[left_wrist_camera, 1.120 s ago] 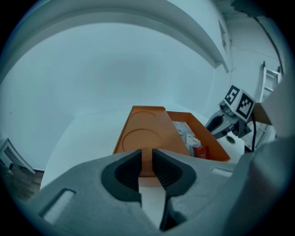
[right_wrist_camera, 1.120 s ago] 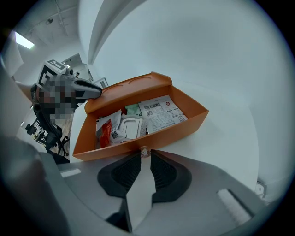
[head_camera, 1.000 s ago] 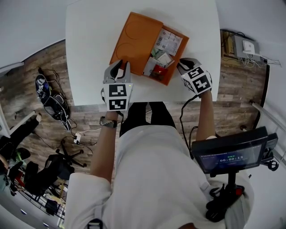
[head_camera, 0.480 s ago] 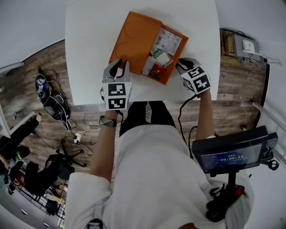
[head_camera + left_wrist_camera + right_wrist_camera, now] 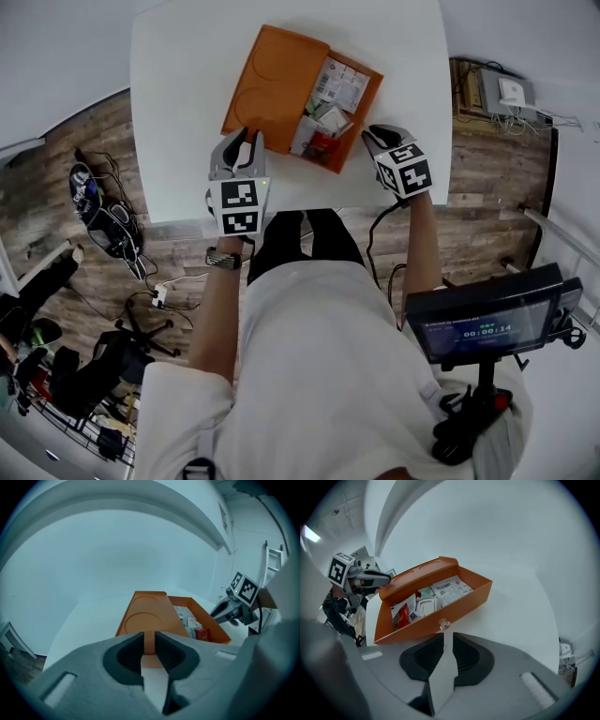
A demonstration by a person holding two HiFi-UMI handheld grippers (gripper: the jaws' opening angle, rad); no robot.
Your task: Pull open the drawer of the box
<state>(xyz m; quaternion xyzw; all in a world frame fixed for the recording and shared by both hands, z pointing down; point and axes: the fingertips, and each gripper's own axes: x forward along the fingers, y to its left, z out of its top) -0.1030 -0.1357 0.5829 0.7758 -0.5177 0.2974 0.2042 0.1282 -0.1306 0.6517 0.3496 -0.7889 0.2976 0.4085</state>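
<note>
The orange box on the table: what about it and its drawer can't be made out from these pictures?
- Print on the packets in the drawer: too small in the head view, blurred in the right gripper view.
- Drawer floor: covered by the packets in every view.
- Inside of the orange box: hidden under its own top.
- Box's near edge, left gripper view: covered by the jaws of the left gripper, so contact cannot be told.

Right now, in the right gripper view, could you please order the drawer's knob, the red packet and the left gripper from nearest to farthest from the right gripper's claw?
1. The knob: on the front of the drawer, just ahead of the right gripper.
2. The red packet: inside the drawer, at its left end.
3. The left gripper: beyond the drawer, far left.
</note>
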